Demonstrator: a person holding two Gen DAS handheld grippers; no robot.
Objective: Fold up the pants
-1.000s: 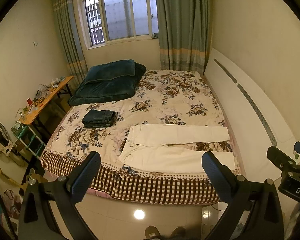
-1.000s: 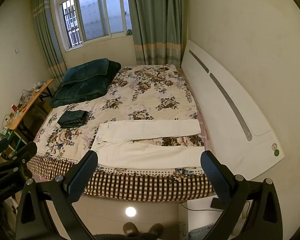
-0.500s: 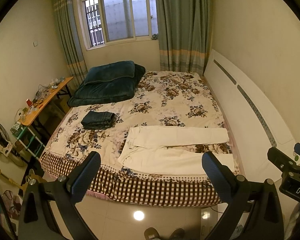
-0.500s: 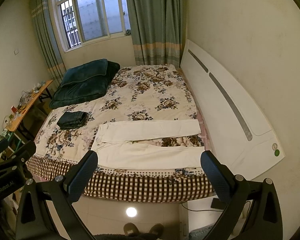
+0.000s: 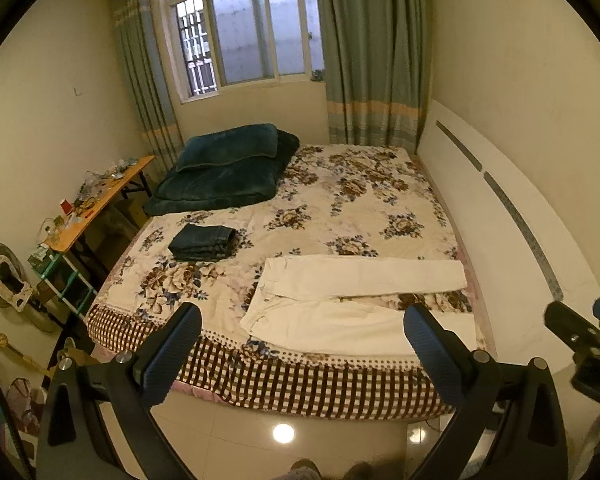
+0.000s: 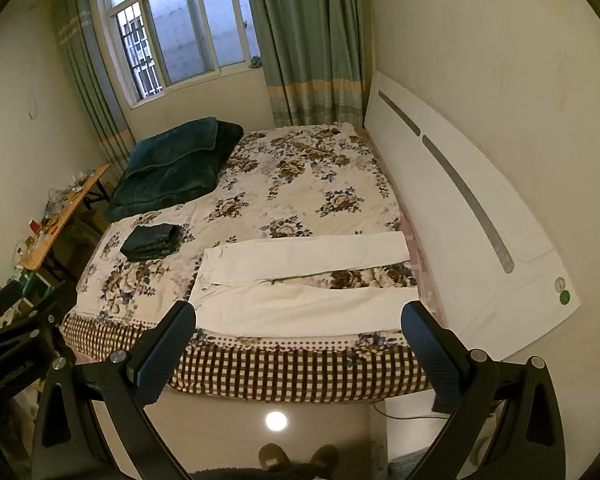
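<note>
Hovering wide open over white pants (image 5: 356, 304) are both hand-held grippers, left (image 5: 300, 344), right (image 6: 296, 340) lettered "DA".

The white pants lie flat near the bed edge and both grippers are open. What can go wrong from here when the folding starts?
1. The white pants lie close to the checkered bed edge; a pull toward the person may drag them off.
2. The two legs are spread apart, so lifting one may leave the fold uneven.
3. The left gripper and right gripper might also pinch the floral bedspread beneath.
</note>
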